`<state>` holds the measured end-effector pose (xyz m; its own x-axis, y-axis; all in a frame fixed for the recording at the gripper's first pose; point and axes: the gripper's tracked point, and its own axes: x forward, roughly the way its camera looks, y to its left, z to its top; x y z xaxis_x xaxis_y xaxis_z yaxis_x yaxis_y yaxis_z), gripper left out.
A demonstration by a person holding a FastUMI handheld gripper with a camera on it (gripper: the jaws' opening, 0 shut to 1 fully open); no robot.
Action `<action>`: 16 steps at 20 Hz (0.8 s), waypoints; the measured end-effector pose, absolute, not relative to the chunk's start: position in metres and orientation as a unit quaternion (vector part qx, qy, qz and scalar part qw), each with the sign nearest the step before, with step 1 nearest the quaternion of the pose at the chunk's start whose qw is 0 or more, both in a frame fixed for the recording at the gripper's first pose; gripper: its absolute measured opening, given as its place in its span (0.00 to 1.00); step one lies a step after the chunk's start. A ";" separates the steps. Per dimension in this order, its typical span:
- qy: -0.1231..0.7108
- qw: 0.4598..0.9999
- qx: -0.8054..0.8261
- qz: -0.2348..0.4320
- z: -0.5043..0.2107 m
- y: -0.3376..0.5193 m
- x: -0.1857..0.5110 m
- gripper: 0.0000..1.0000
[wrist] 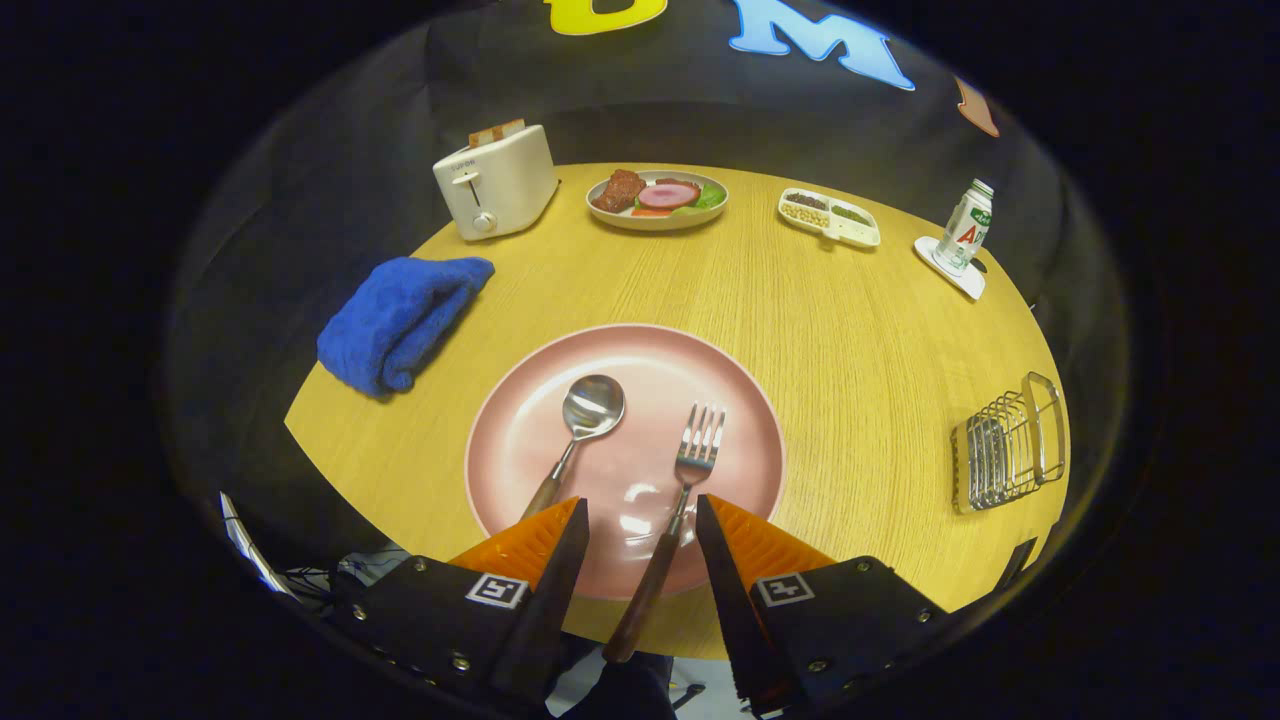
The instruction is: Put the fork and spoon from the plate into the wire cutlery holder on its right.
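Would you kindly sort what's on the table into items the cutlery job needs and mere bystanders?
Needed: fork, spoon, plate, wire cutlery holder, open hand-held gripper straddling the fork's handle.

Bystanders: toaster, blue cloth, food plate, divided dish, bottle.

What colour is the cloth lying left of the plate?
Bright blue; the folded cloth shows clearly in the gripper view, beyond the open gripper.

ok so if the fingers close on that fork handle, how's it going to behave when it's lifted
The fork looks rigid, so it shouldn't flop. Held by its wooden handle between the open gripper fingers, the metal head probably dips. On the glossy plate it may slide if nudged.
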<state>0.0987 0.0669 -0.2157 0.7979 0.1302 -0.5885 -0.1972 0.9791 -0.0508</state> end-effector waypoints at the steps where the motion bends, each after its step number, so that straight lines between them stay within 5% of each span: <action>1: 0.316 0.943 -0.055 0.084 -0.221 0.065 0.099 0.68; 3: 0.330 0.939 -0.050 0.083 -0.232 0.063 0.101 0.52; 7: 0.339 0.936 -0.060 0.079 -0.243 0.062 0.107 0.53; 8: 0.345 0.933 -0.056 0.083 -0.246 0.064 0.105 0.38; 16: 0.352 0.930 -0.053 0.088 -0.250 0.069 0.104 0.38</action>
<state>0.1037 0.0693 -0.2498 0.7362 0.1269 -0.6647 -0.2011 0.9789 -0.0358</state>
